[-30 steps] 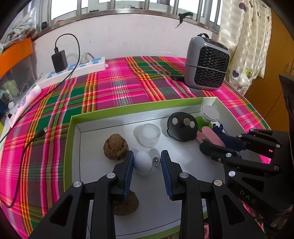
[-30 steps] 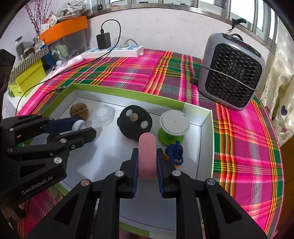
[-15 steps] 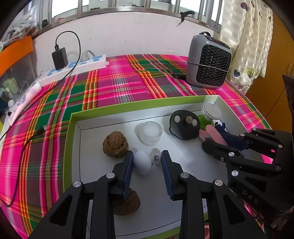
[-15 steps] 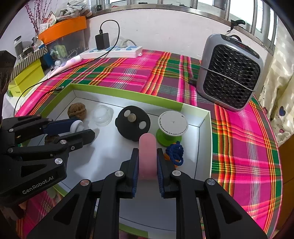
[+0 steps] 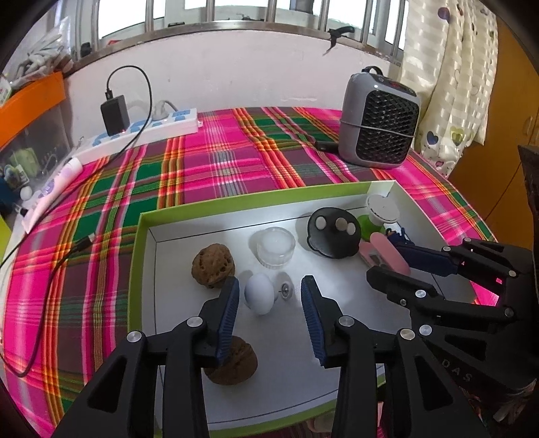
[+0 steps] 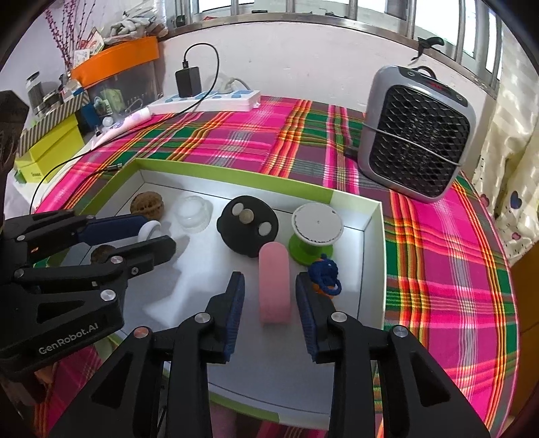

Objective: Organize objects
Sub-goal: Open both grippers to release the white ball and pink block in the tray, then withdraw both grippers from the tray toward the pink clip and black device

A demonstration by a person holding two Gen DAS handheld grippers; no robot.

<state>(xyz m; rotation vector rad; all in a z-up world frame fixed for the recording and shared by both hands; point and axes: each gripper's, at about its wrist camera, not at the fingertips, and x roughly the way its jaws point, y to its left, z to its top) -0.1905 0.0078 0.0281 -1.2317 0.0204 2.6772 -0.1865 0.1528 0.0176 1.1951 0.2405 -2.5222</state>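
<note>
Inside green-rimmed tray (image 6: 372, 236), jaws opening around pink rounded block (image 6: 274, 283), white egg-shaped knob (image 5: 258, 293)

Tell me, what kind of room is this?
Probably a room in someone's home: a table under a plaid cloth by a barred window, with a small heater, a power strip and heart-print curtains.

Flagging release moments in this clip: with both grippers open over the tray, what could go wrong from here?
1. The white egg lies loose between the opening left gripper pads; it may roll into the walnut.
2. The pink block, between the opening right gripper pads, may get nudged into the blue knot if the gripper withdraws crookedly.
</note>
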